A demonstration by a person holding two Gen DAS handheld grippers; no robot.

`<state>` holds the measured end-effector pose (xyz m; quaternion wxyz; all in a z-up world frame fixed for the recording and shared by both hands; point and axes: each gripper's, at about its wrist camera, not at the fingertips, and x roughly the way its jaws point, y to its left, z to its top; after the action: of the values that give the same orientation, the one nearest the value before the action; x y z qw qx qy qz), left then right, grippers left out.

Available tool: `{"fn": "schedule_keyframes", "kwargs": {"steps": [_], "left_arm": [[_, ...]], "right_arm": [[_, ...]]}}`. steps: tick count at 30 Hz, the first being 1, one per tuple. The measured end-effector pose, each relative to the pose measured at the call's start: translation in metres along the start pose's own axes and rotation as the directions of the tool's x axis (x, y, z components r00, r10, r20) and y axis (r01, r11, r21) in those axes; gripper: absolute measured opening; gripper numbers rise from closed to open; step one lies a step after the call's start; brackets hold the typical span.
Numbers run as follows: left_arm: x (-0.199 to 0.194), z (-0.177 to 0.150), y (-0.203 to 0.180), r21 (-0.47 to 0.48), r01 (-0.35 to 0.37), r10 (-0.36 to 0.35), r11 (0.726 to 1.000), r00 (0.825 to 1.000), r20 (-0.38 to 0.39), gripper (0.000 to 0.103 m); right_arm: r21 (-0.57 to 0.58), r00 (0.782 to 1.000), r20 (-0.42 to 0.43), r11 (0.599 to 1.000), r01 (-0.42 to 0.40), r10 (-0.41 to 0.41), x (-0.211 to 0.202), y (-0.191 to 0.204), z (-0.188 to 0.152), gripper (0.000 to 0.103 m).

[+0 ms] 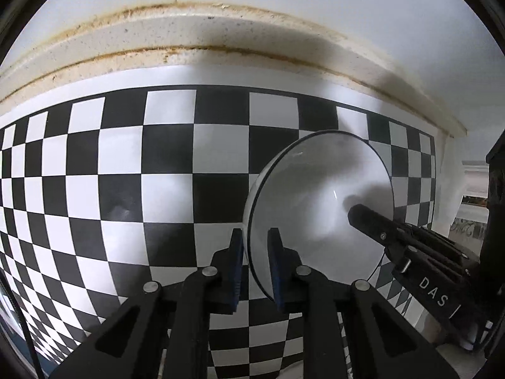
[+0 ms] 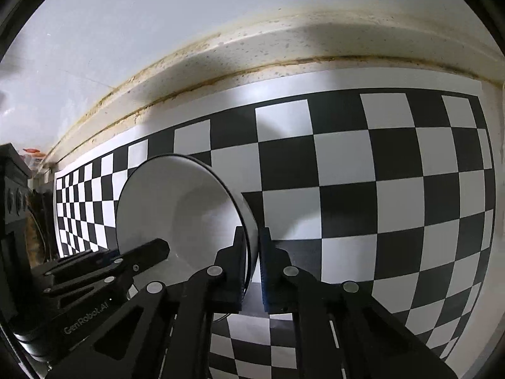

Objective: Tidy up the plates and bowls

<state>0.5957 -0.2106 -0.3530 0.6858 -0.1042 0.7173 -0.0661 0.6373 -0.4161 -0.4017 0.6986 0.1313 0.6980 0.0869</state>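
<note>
A white bowl with a thin dark rim (image 1: 318, 202) is held on edge above the black-and-white checkered mat (image 1: 126, 173). My left gripper (image 1: 255, 262) is shut on its left rim. My right gripper (image 2: 252, 262) is shut on the opposite rim of the same bowl (image 2: 176, 208). The right gripper's fingers (image 1: 372, 221) show across the bowl in the left wrist view, and the left gripper's fingers (image 2: 142, 255) show across it in the right wrist view. The bowl is tilted steeply, with its inside facing each camera.
A speckled cream countertop ledge (image 1: 195, 34) with brown-stained seams runs behind the checkered mat (image 2: 378, 173), under a white wall. A dark appliance (image 2: 12, 195) stands at the far left of the right wrist view. White trim (image 1: 473, 177) shows at the right edge.
</note>
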Motion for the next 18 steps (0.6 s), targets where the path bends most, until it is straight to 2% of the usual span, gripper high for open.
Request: {"fn": "schedule_keyframes", "kwargs": {"steps": [10, 18], "left_arm": [[-0.047, -0.03, -0.011, 0.051, 0.001, -0.005, 0.999, 0.997, 0.079, 0.013], [-0.086, -0.075, -0.018, 0.122, 0.039, -0.053, 0.992, 0.993, 0.11, 0.013]], "right_arm": [[-0.028, 0.998, 0.054, 0.999, -0.021, 0.022, -0.041, 0.012, -0.031, 0.009], [-0.026, 0.989, 0.145, 1.0, -0.011, 0.015, -0.099, 0.025, -0.079, 0.009]]}}
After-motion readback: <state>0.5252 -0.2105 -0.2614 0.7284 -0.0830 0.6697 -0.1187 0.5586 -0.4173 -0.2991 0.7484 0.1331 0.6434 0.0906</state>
